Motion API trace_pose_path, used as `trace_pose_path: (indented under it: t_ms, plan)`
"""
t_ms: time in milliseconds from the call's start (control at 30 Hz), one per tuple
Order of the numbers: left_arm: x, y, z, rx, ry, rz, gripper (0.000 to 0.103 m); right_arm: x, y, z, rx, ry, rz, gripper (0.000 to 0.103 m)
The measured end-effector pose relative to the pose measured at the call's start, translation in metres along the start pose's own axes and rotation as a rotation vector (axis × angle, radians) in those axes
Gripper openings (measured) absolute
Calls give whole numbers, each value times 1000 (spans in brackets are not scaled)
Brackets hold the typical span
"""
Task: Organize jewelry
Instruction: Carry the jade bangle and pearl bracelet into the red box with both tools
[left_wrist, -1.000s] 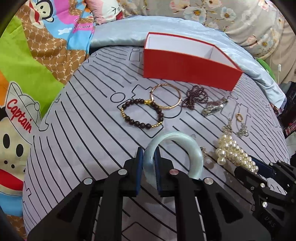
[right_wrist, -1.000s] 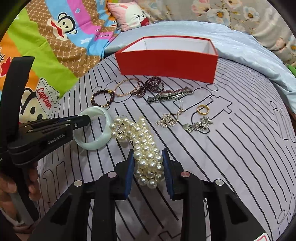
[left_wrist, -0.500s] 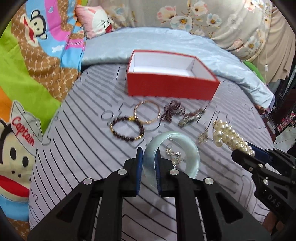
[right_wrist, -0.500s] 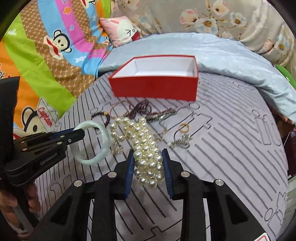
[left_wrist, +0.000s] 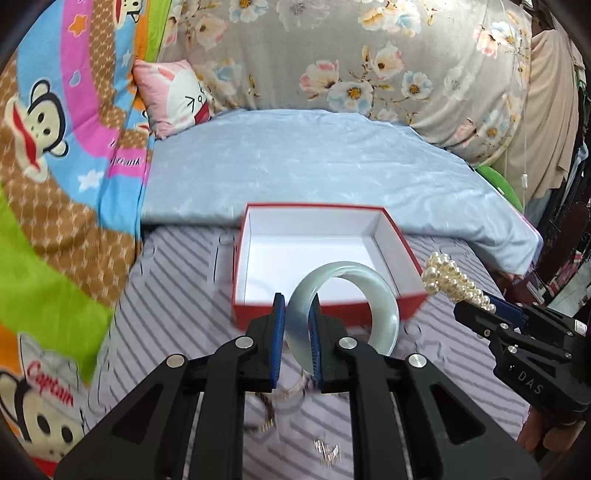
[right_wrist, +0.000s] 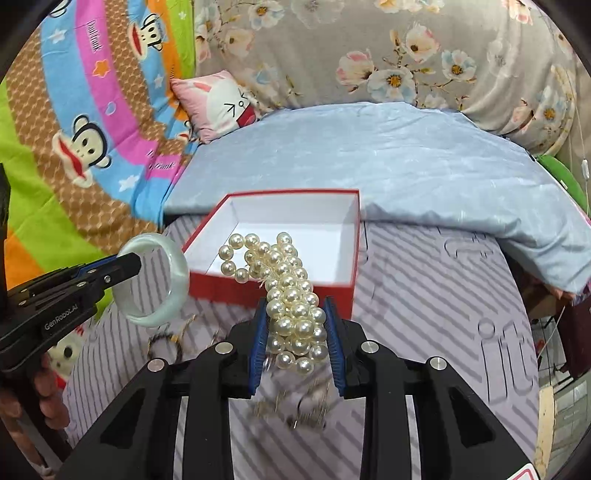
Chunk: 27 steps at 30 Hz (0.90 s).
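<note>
My left gripper (left_wrist: 297, 321) is shut on a pale green jade bangle (left_wrist: 373, 291), held in the air in front of the open red box (left_wrist: 399, 243). It also shows in the right wrist view (right_wrist: 168, 302) at the left. My right gripper (right_wrist: 295, 332) is shut on a bunch of white pearls (right_wrist: 291, 295), held in the air just before the red box (right_wrist: 347, 291), whose white inside is empty. In the left wrist view the pearls (left_wrist: 448, 280) hang at the box's right front corner.
Loose jewelry lies blurred on the striped grey sheet below both grippers: a dark bead bracelet (right_wrist: 166, 339), small silver pieces (right_wrist: 303, 402) and bits (left_wrist: 325, 450). A light blue blanket (left_wrist: 314, 162) lies behind the box, with a cartoon quilt (left_wrist: 55, 184) at left.
Both grippers have lifted and moved forward toward the red box, carrying the bangle and the pearls. The box now looms close and the loose jewelry has dropped below the fingers.
</note>
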<state>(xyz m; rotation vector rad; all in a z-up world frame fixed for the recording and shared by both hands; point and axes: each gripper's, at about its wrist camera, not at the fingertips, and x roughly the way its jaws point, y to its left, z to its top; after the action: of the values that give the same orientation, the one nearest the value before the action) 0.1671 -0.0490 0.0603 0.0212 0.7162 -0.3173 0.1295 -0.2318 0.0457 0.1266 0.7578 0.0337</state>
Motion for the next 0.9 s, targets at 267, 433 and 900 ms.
trace_pose_path:
  t_ms: [267, 433, 900]
  plan:
    - [79, 6, 59, -24, 1, -10, 12, 81, -12, 56, 1, 39, -36, 28]
    - [133, 11, 70, -25, 47, 9, 12, 127, -19, 74, 14, 84, -35, 28]
    - [195, 21, 72, -31, 129, 46, 13, 181, -21, 80, -4, 169, -72, 30]
